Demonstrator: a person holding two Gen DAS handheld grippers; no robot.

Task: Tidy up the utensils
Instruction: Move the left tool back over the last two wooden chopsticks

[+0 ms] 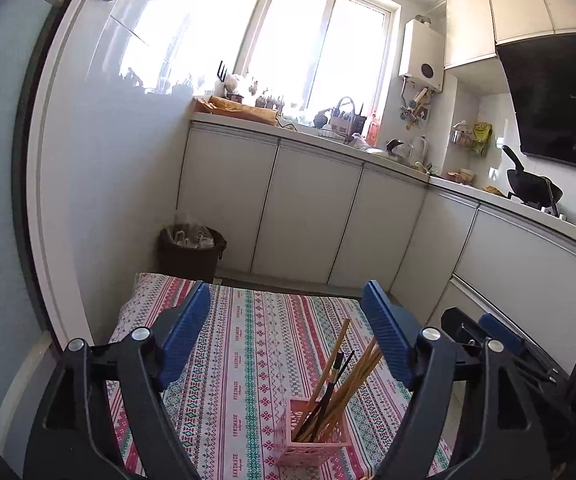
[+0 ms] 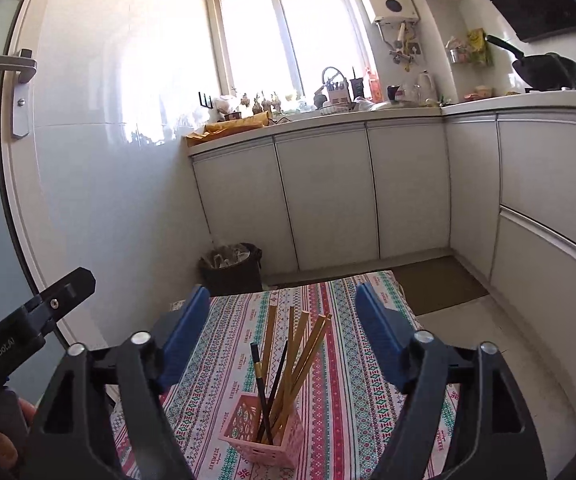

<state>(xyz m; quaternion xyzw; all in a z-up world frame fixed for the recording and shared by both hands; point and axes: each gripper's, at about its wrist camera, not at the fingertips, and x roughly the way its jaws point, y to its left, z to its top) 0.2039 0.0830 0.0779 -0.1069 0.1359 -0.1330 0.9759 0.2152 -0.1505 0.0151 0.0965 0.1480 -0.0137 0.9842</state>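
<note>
A pink perforated basket (image 1: pixel 315 442) stands on the striped tablecloth (image 1: pixel 248 344) and holds several wooden chopsticks (image 1: pixel 361 376) and a couple of black ones (image 1: pixel 329 388), all upright and leaning. My left gripper (image 1: pixel 288 296) is open and empty, above and behind the basket. In the right wrist view the same basket (image 2: pixel 264 436) with its chopsticks (image 2: pixel 299 352) sits between my fingers, low in frame. My right gripper (image 2: pixel 284 296) is open and empty. The right gripper's body shows at the right edge of the left wrist view (image 1: pixel 487 332).
The small table is covered by the patterned cloth (image 2: pixel 347 360). A dark waste bin (image 2: pixel 232 266) stands on the floor beyond it. White kitchen cabinets (image 2: pixel 327 196) and a cluttered counter run behind and to the right. A brown floor mat (image 2: pixel 439 284) lies right of the table.
</note>
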